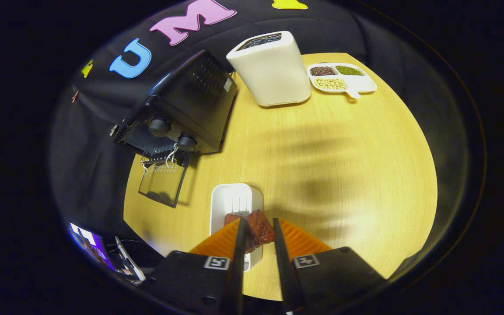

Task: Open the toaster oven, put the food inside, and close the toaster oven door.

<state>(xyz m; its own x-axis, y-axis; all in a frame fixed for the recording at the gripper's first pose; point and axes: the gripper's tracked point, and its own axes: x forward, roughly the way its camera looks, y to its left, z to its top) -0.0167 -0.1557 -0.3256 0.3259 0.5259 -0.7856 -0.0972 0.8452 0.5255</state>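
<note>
Between gripper [258, 227] fingers, meat [258, 231], above tray [234, 200]

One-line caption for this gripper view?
Hand-held gripper shut on reddish food piece above white tray; toaster oven door open.

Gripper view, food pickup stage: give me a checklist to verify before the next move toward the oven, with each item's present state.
1. Toaster oven door open: ok, it lies folded down onto the table.
2. Food between the gripper fingers: ok, one finger on each side.
3. Firm grip on the food: cannot tell whether both pads press on it.
4. Food lifted off the white tray: cannot tell from this angle.
5. Path from tray to oven mouth: ok, bare tabletop between them.
6. White appliance and bean dish out of the way: ok, both stand beyond.
</note>
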